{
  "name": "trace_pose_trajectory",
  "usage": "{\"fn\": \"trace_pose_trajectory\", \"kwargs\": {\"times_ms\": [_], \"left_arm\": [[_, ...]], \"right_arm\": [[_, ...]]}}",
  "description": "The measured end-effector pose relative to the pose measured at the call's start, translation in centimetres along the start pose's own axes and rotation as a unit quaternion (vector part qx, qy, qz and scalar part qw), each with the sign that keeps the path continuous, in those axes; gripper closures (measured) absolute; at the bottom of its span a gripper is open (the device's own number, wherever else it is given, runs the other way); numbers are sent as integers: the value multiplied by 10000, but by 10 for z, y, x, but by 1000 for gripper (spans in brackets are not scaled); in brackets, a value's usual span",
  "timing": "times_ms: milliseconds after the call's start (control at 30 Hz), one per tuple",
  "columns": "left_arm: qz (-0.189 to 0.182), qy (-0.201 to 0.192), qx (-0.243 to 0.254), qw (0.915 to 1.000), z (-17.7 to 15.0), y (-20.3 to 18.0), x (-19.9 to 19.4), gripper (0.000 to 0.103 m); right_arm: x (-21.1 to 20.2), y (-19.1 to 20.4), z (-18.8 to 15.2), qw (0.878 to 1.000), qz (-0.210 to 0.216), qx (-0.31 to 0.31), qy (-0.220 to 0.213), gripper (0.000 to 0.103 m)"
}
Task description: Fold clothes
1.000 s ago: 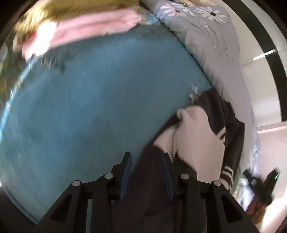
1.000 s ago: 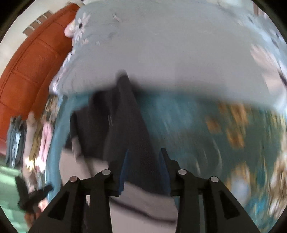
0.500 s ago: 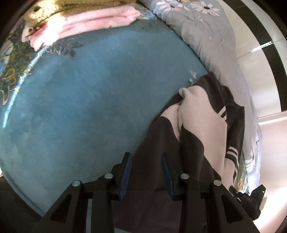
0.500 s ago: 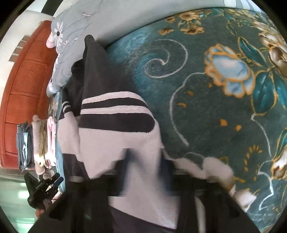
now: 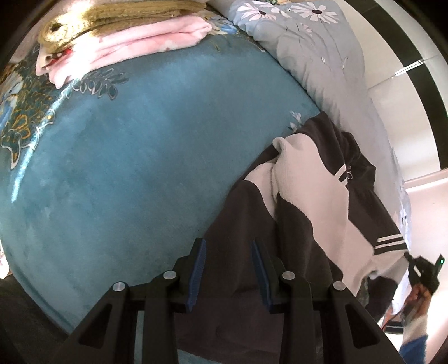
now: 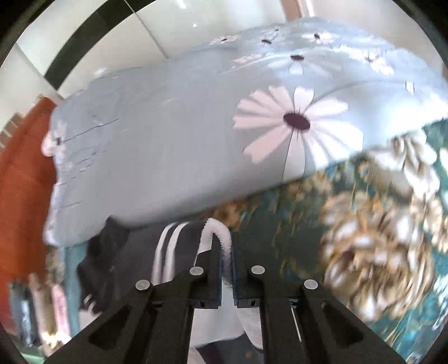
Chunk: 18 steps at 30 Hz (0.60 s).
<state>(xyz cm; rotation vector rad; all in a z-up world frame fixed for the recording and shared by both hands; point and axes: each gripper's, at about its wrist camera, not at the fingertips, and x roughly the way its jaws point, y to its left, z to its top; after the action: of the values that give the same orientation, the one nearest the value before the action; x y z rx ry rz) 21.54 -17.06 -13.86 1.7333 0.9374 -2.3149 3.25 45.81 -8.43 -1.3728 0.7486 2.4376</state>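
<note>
A dark grey and white jacket (image 5: 302, 201) with white stripes lies crumpled on a teal blanket (image 5: 126, 168). My left gripper (image 5: 226, 268) is open, its blue-padded fingers (image 5: 197, 260) standing over the jacket's dark lower part. My right gripper (image 6: 226, 268) is shut on a white fleece edge of the jacket (image 6: 221, 238) and holds it lifted; the striped dark part (image 6: 170, 249) hangs to its left. The other gripper shows at the right edge of the left wrist view (image 5: 422, 271).
A folded pink garment (image 5: 126, 47) and a mustard one (image 5: 117, 14) are stacked at the far end of the blanket. A pale blue daisy-print quilt (image 6: 196, 126) lies along the far side. An orange wooden headboard (image 6: 19, 182) stands at left.
My right gripper has closed on the jacket's white edge and lifted it, swinging up toward the quilt. My left gripper has stayed open over the jacket and barely moved.
</note>
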Motion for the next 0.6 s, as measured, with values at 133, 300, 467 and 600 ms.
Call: {"fn": "trace_pose_trajectory", "kwargs": {"times_ms": [133,300,467,600], "left_arm": [[184,55,17,9998,3,6,5,65],[256,293,164,9991,1,14,18,65],[159,618,560,9964,-4,9,33,65],[107,895,1131,9895,-8,-1,44,65]], "right_arm": [[13,18,-1,9992,-18,-351,163,95],[-27,32,-16,9951,-140,-962,-183,67],[-48,22,-99,9886,875,-1053,632,66],[-28,0,-193,9734,1000,-1136,1722,65]]}}
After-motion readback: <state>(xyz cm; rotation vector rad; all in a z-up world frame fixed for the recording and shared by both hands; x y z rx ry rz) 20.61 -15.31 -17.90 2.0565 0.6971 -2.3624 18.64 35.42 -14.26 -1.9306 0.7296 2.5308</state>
